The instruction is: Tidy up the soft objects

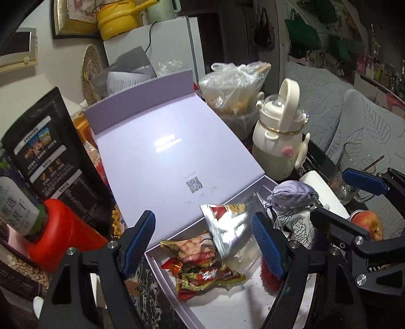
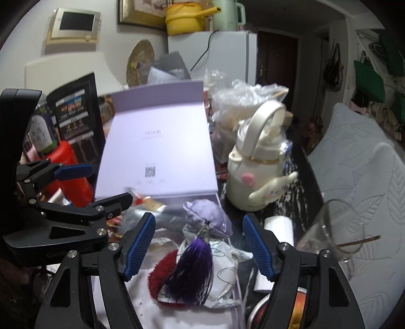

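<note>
Left wrist view: the left tongs (image 1: 203, 239) stand well open over the white box (image 1: 227, 311), their blue pads clear of everything; a silver packet (image 1: 227, 232) sits between them, tilted, touching neither pad as far as I can see. Just below it lie red-and-gold snack packets (image 1: 202, 268) on the box floor, with a red fluffy thing (image 1: 269, 278) beside the right pad. The right tongs (image 2: 200, 240) are also parted wide and grip nothing; beneath them, in the right wrist view, a purple tassel (image 2: 192, 270) lies over a white printed pouch (image 2: 222, 265), and a lilac pouch (image 2: 207, 215) rests just beyond, all in the box's right end. Beyond these the box's lid (image 1: 164, 151) stands tilted back, pale lilac, with a small code printed on it. To the right, on the dark worktop (image 2: 298, 182), stands a cream bottle (image 2: 258, 172) with a loop handle; a glass (image 2: 329, 232) is near it. To the left sit a red bottle (image 1: 60, 235) and a black bag (image 1: 48, 151). Behind are a clear plastic bag (image 1: 233, 83), a white fridge (image 1: 162, 43) and a yellow pot (image 1: 119, 17) on top.
</note>
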### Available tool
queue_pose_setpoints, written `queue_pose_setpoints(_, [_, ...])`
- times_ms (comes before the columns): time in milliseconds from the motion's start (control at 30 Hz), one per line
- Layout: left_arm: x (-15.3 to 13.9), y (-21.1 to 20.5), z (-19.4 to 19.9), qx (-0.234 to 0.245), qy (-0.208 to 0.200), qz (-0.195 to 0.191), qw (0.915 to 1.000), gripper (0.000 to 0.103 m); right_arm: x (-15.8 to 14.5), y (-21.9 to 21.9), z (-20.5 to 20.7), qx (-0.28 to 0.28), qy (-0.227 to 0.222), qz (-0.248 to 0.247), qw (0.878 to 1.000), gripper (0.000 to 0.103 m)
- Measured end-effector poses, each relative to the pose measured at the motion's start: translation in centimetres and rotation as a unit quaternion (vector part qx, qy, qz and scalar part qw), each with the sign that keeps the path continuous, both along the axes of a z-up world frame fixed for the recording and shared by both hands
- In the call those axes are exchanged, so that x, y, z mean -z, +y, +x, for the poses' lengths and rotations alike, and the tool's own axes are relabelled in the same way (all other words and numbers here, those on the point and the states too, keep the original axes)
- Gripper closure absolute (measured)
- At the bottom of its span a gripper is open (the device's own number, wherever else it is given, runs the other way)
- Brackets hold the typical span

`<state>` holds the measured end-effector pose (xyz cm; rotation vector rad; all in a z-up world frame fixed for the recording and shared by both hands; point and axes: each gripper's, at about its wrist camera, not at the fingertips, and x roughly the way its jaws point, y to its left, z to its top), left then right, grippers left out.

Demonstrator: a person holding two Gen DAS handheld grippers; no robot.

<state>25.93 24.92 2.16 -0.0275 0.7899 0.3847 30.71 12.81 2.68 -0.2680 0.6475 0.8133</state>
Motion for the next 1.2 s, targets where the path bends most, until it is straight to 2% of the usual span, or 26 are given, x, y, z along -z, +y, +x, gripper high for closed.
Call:
queue_pose_setpoints(400, [-5.2,-2.0,-3.0,-0.001,-0.057,0.025,0.9981,0.025,-5.4,-1.9,-3.1,0.015,-0.061,0.029,0.998,0.03])
queue_pose_setpoints(833, [-9.8,-5.1,-9.5,0.01,-0.114,0.051,0.9922,0.023,-9.6,-5.9,-8.4,0.041,-0.11,0.068,0.991,0.023])
queue_pose_setpoints(900, [-10.3,-5.5,-10.8,0.01,-0.123,0.055,0.9908,0.015,-10.1,-6.5,-9.3,0.045,-0.117,0.072,0.99,0.023])
queue_pose_setpoints(933, [-10.4,-5.7,-11.2,0.01,-0.127,0.056,0.9903,0.004,-10.4,-6.9,-9.9,0.048,-0.12,0.075,0.989,0.018])
queue_pose_setpoints(967, [-10.7,-5.9,-11.9,0.005,-0.136,0.062,0.9888,0.001,-10.6,-7.2,-10.4,0.052,-0.123,0.078,0.988,0.013])
queue_pose_setpoints(1200, [-11.1,-7.0,-16.1,0.009,-0.158,0.064,0.9853,0.001,-11.4,-9.7,-13.9,0.074,-0.135,0.092,0.984,0.009])
